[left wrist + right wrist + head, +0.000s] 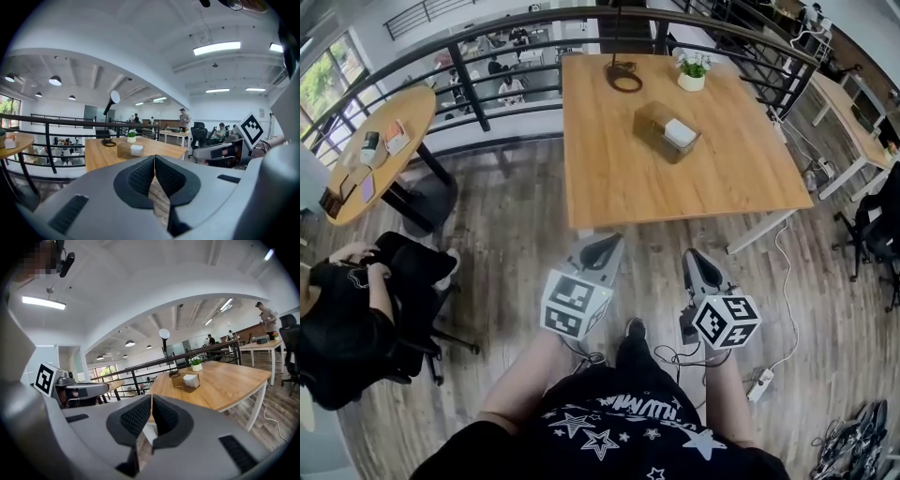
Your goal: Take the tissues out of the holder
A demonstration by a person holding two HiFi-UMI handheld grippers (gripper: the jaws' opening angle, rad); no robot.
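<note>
A brown tissue holder with white tissues on top stands on the square wooden table, toward its far right. The holder shows small and distant in the left gripper view, and the holder sits ahead in the right gripper view. My left gripper is held low over the floor, short of the table's near edge, shut and empty. My right gripper hangs beside it, also shut with nothing in it.
A small potted plant and a black lamp base stand at the table's far edge. A black railing runs behind. A round table and a seated person are at the left. A power strip lies on the floor.
</note>
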